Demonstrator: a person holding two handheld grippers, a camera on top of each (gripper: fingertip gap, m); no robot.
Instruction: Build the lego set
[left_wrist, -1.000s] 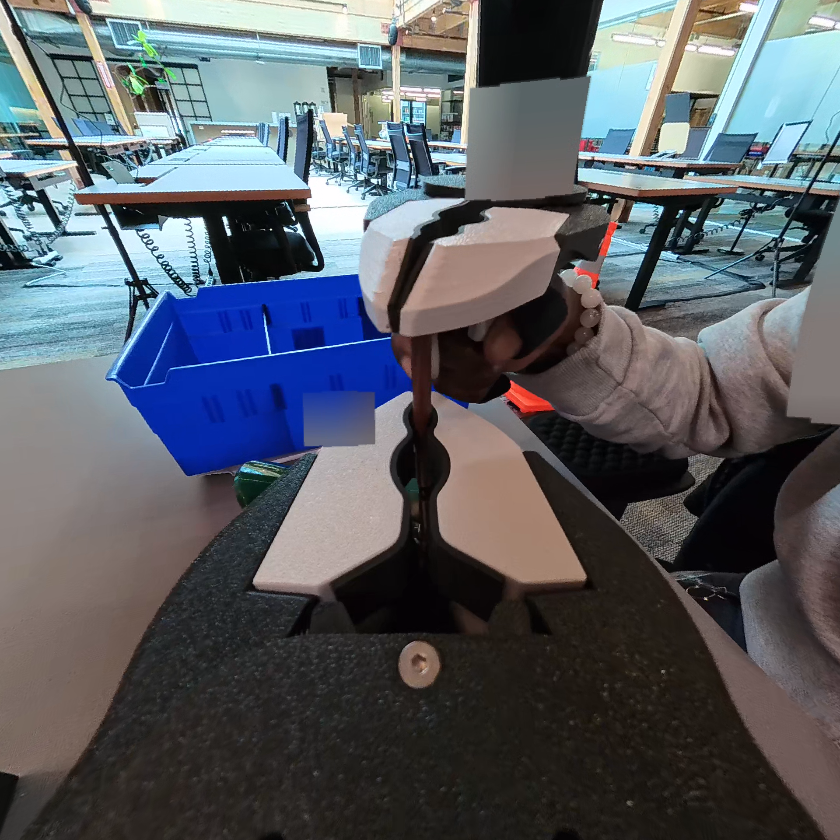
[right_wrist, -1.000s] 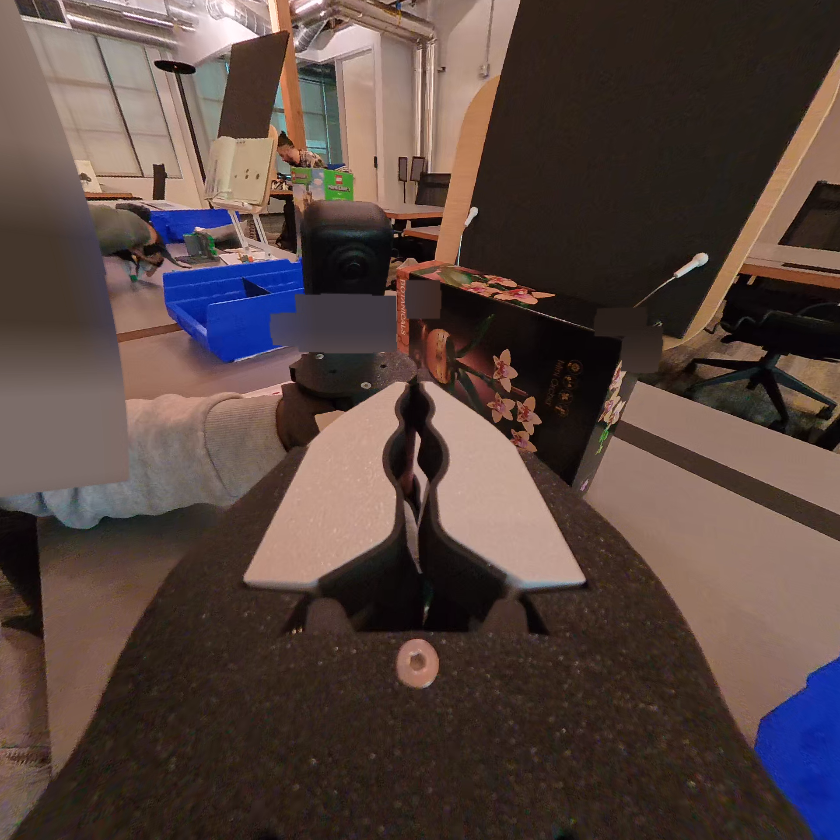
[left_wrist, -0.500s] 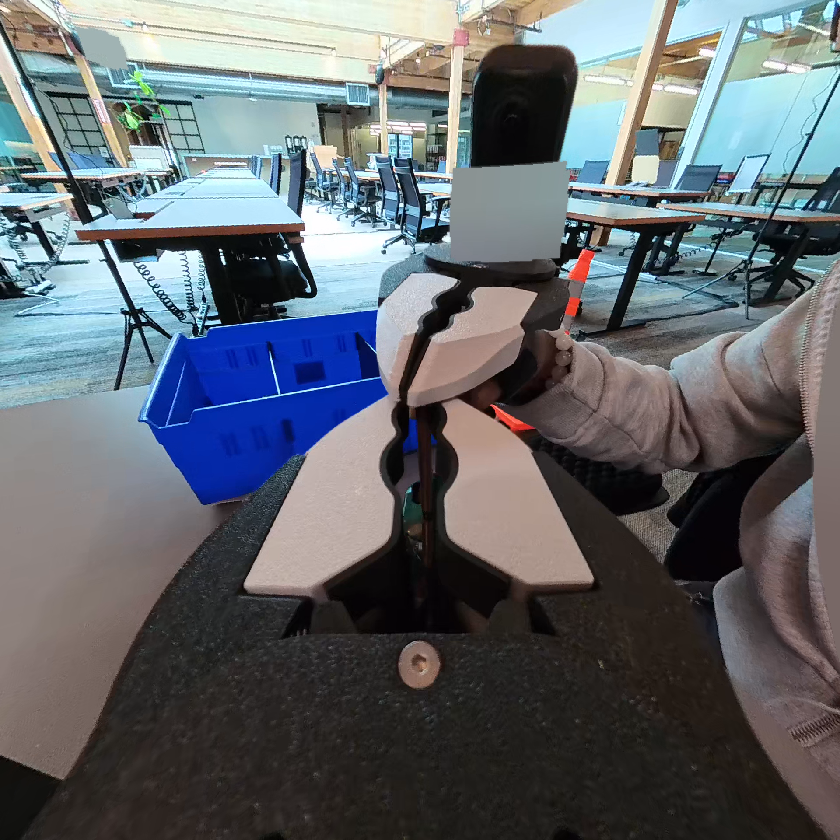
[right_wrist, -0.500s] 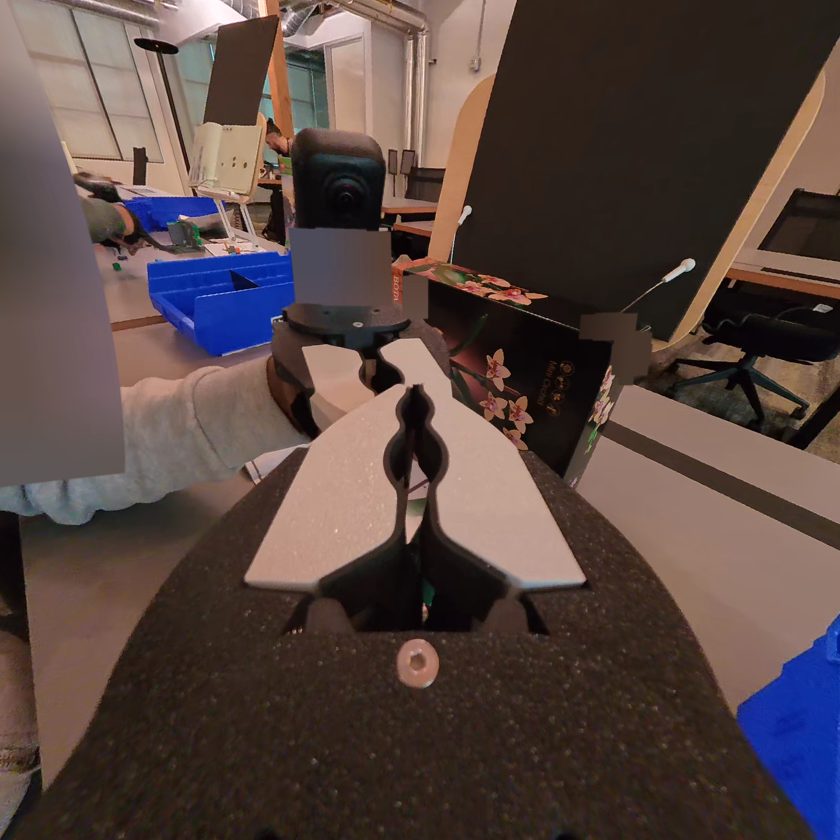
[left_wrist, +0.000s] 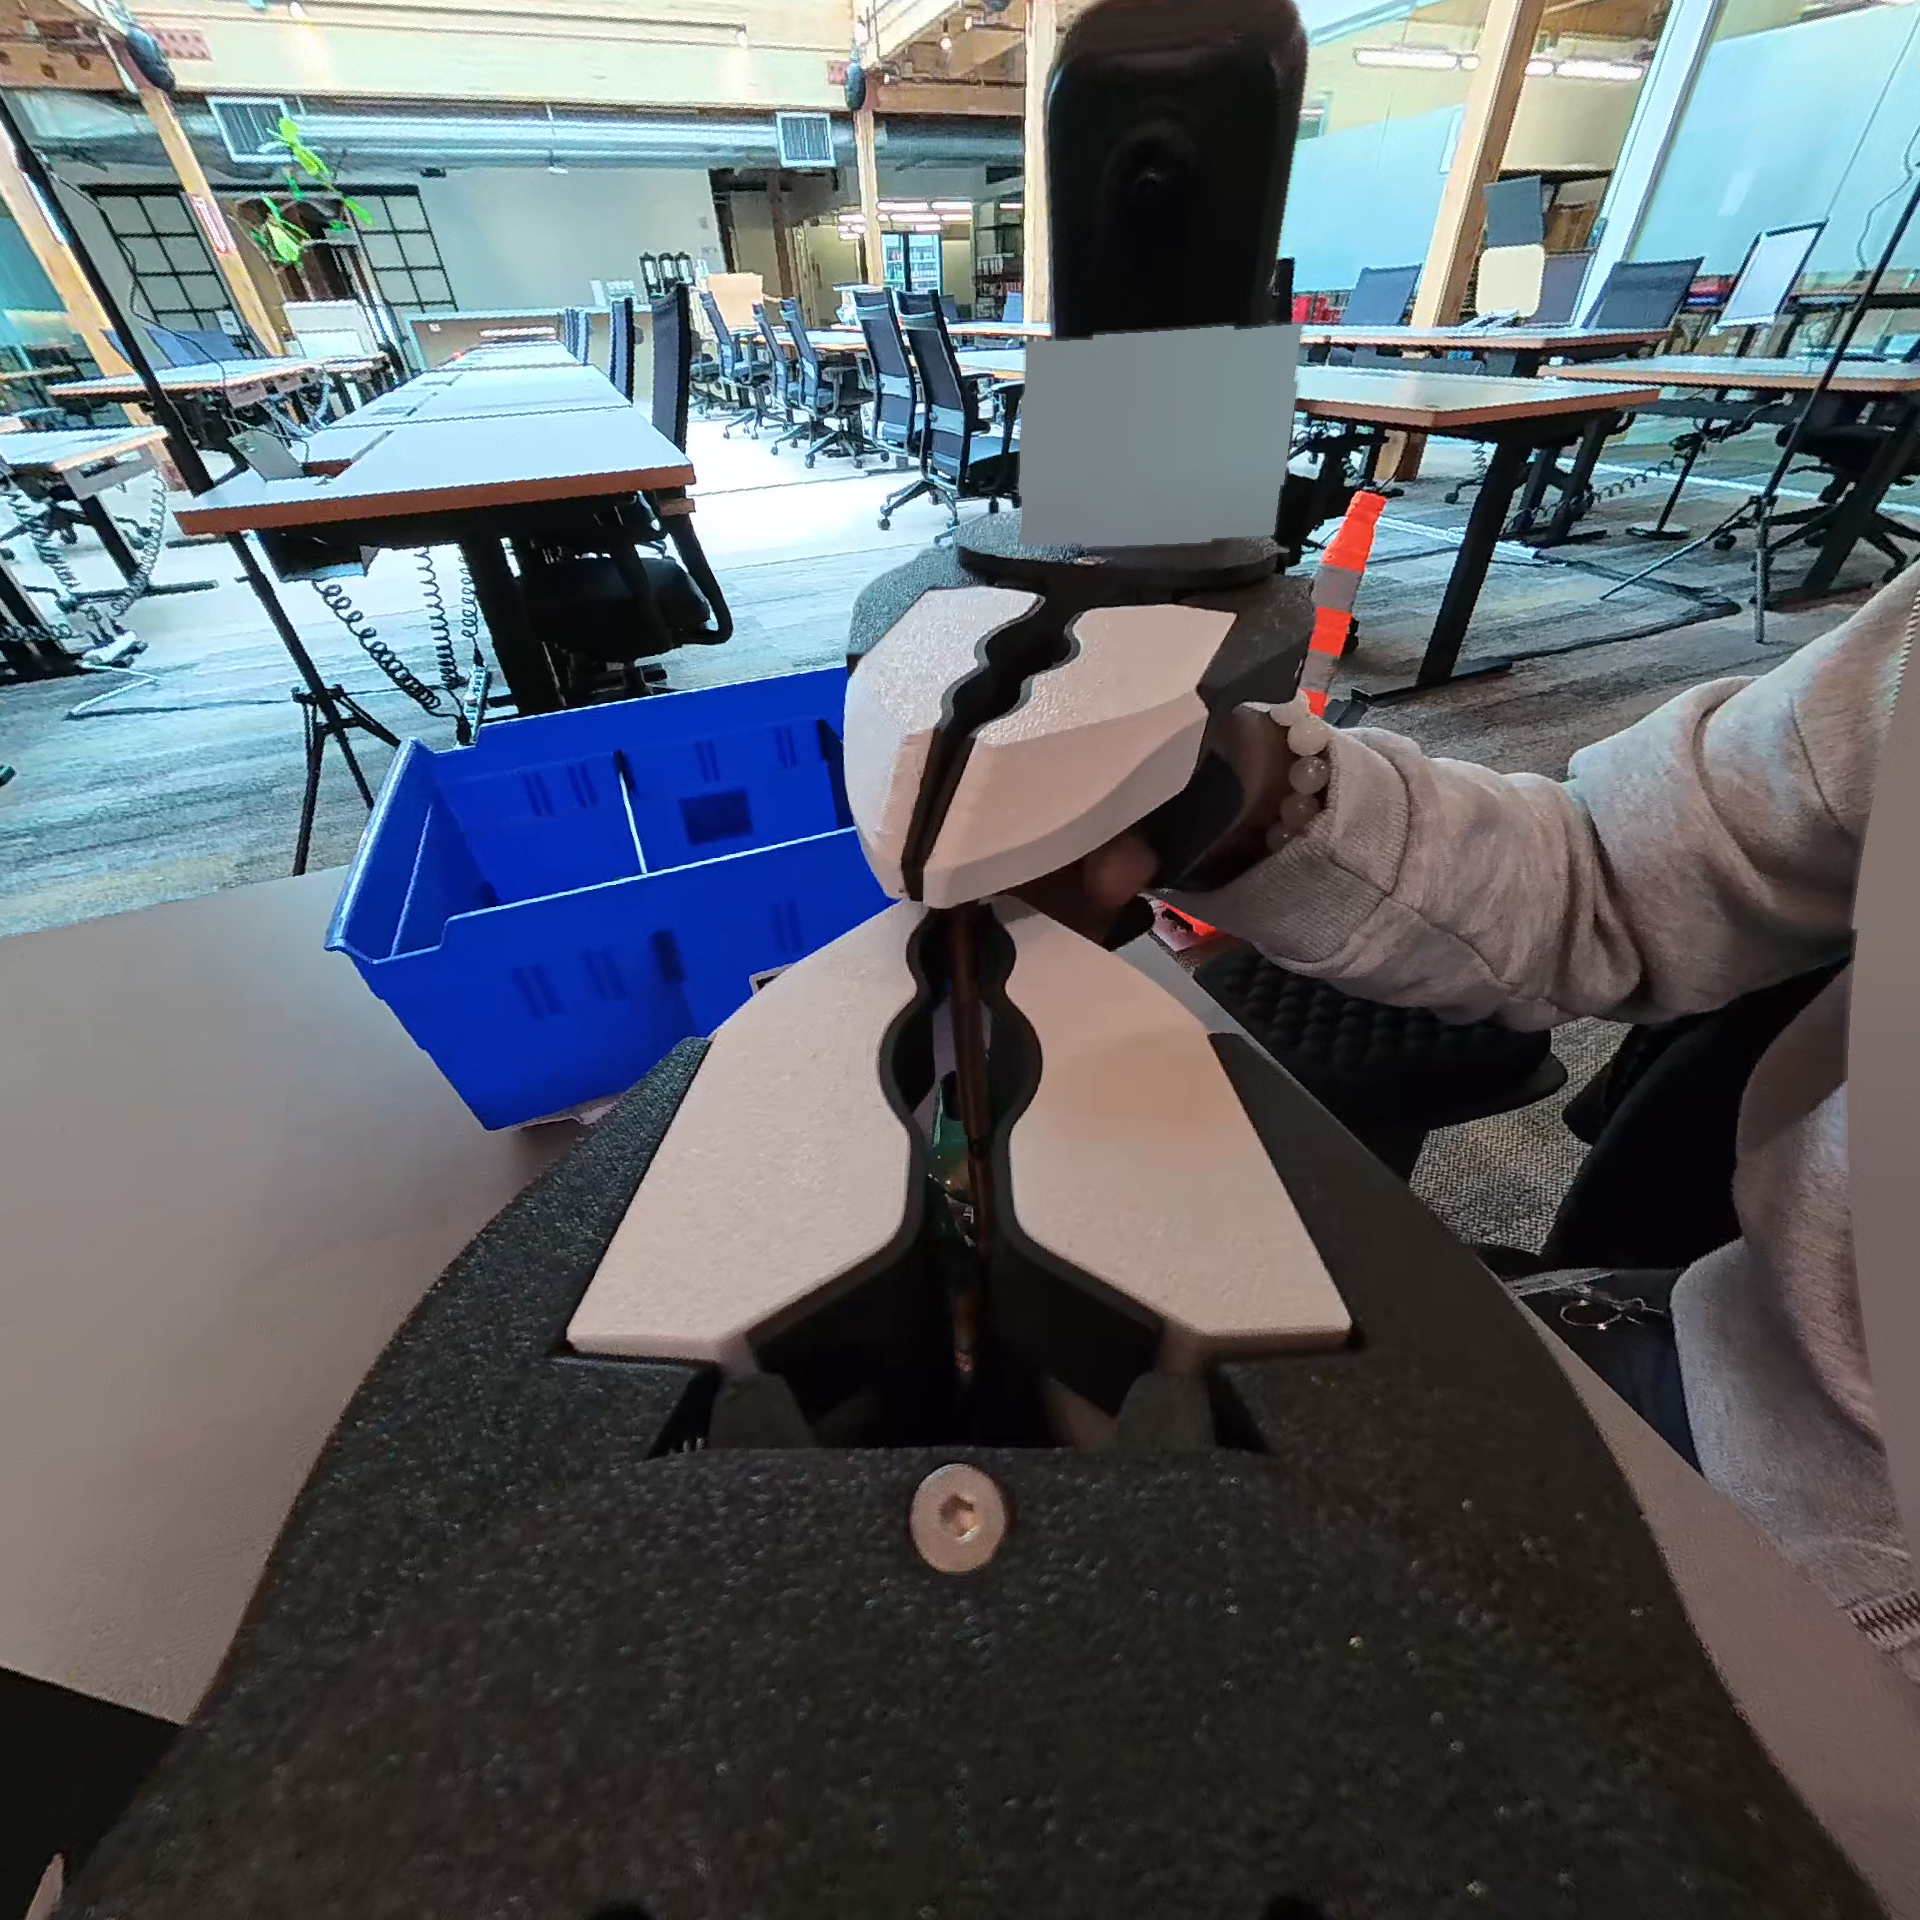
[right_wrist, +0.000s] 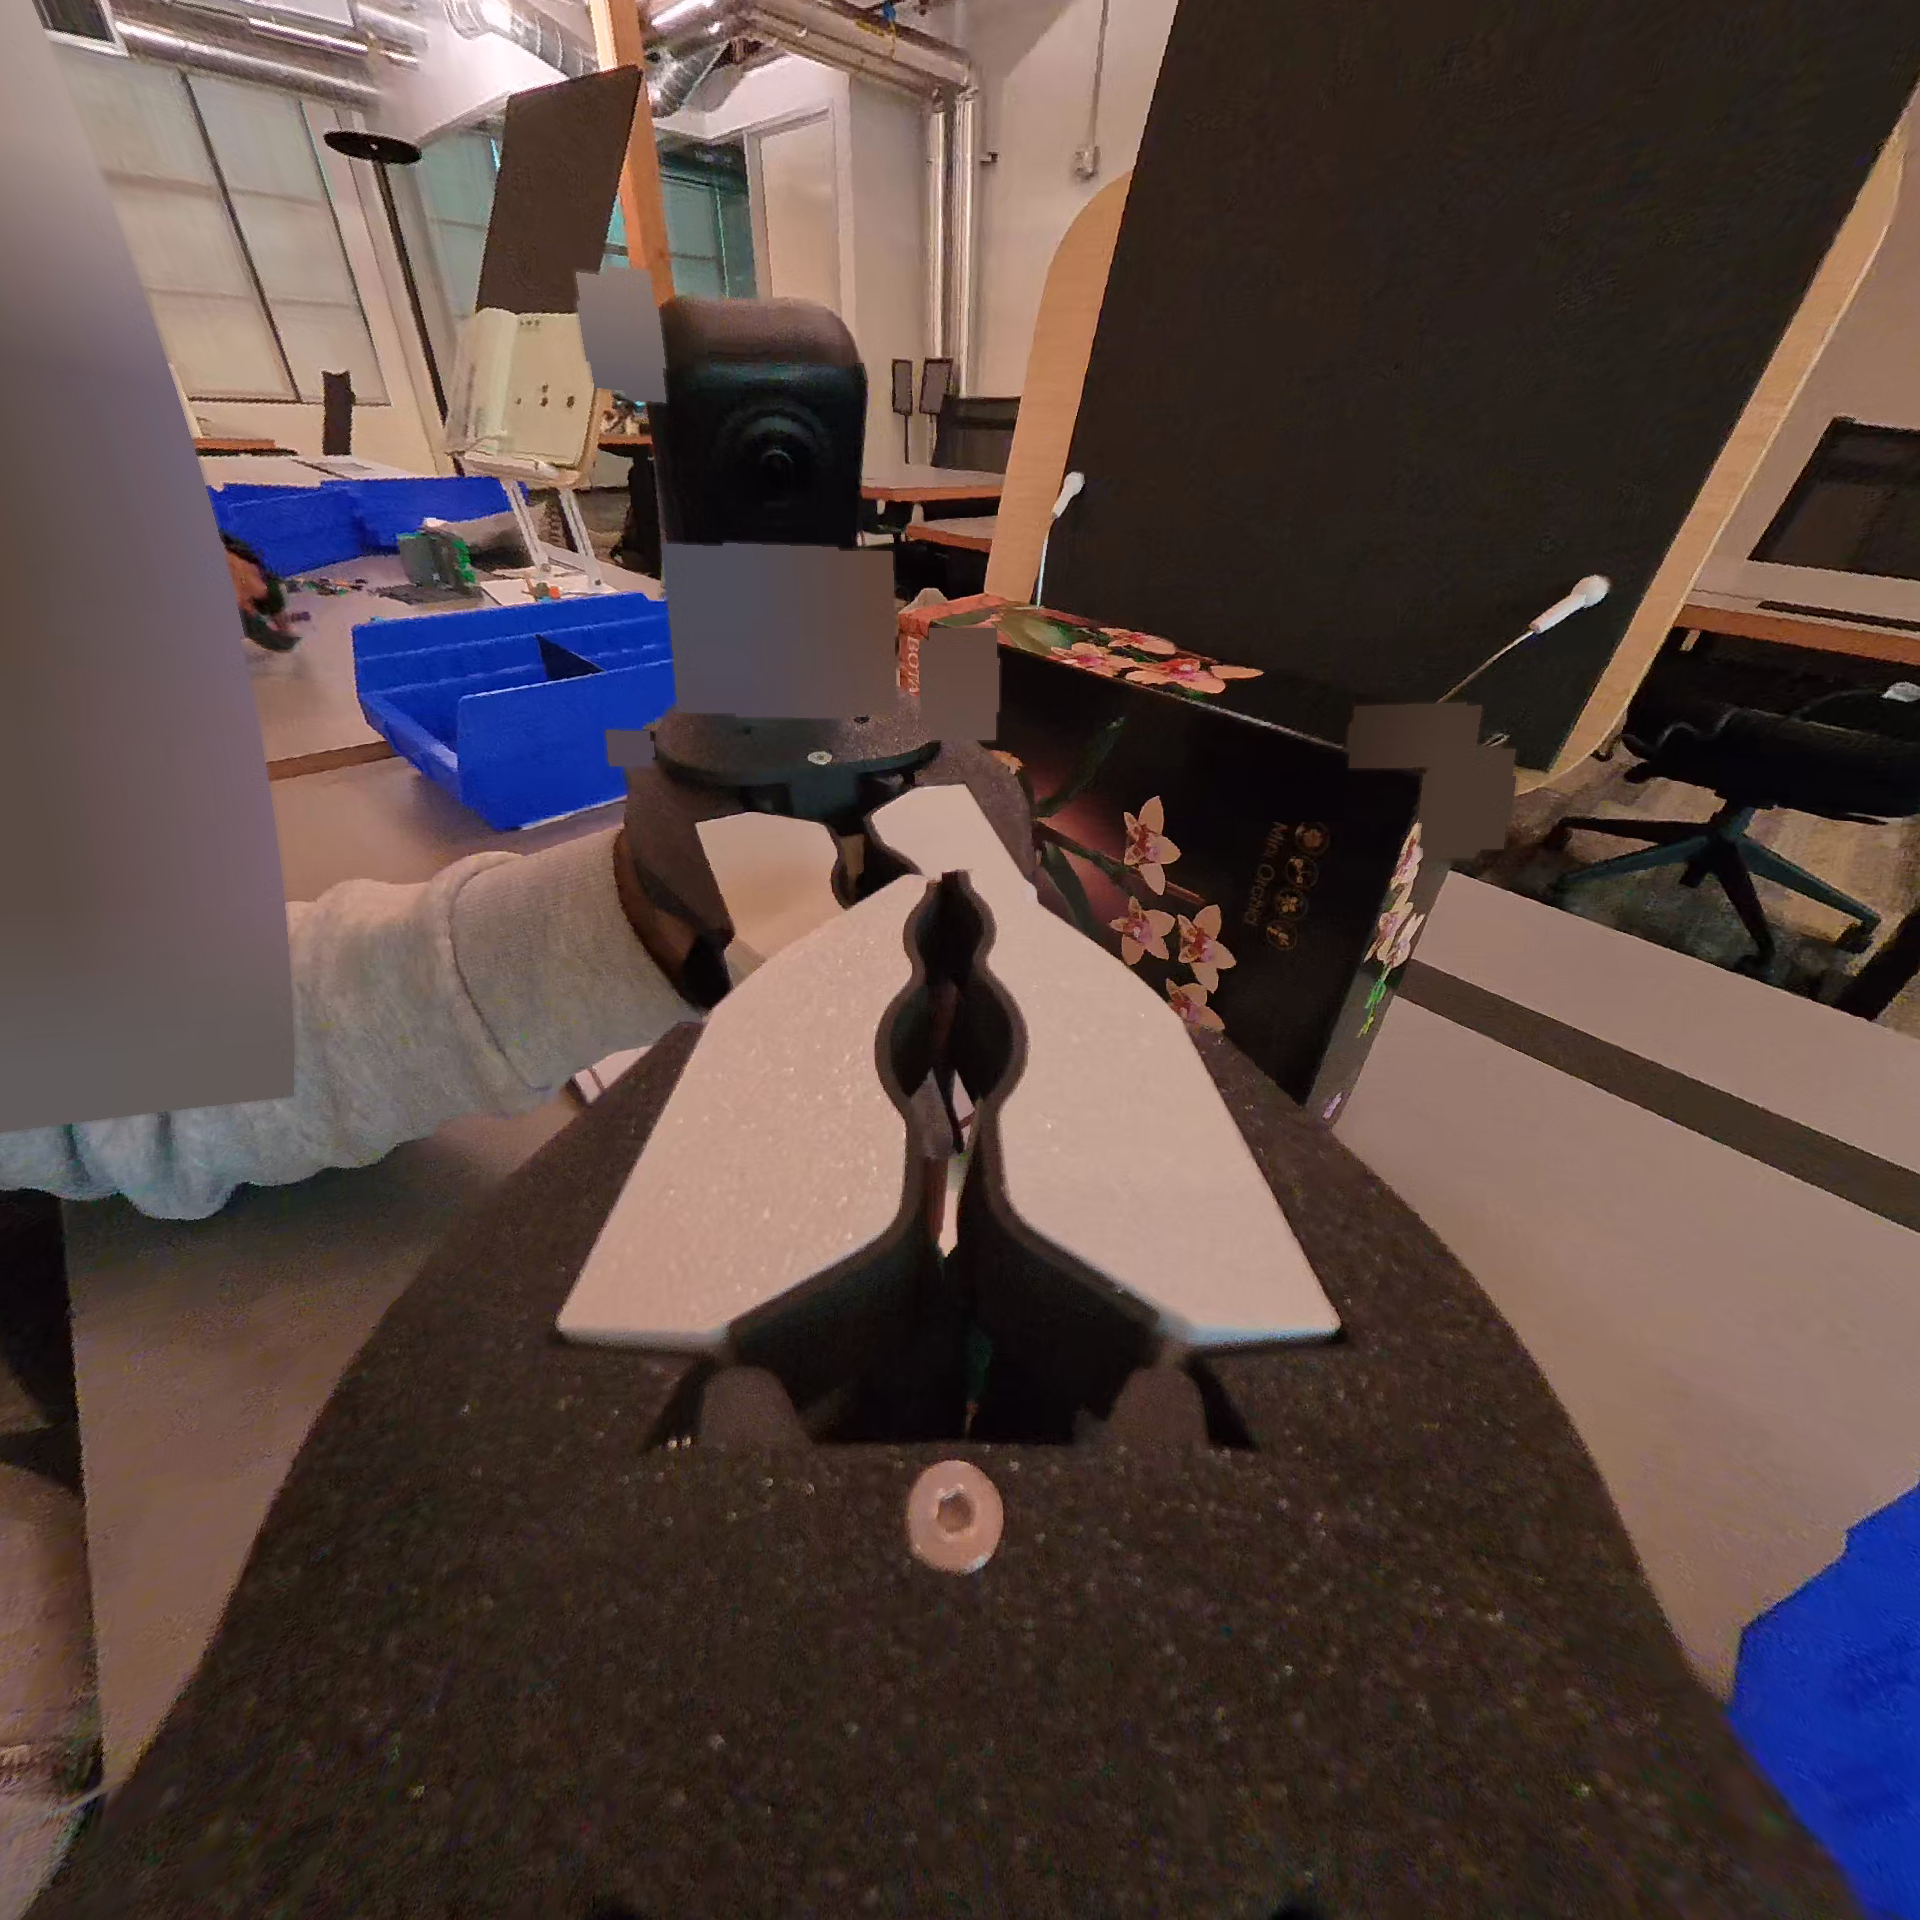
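Both closed on one thin brown stem piece (left_wrist: 966, 1122), the left hand-held gripper (left_wrist: 961, 935) and right hand-held gripper (right_wrist: 951, 904) look mid-join, needing steady alignment next.

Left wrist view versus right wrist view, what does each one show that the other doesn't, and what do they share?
Only the left wrist view shows the divided blue bin right behind the grippers, an orange cone and rows of office desks.

Only the right wrist view shows the flower-printed set box standing on the table, a dark leaning panel and a farther blue bin.

Both show the two grippers tip to tip: the left gripper and right gripper each closed on the same thin brown stem, plus a grey sleeve.
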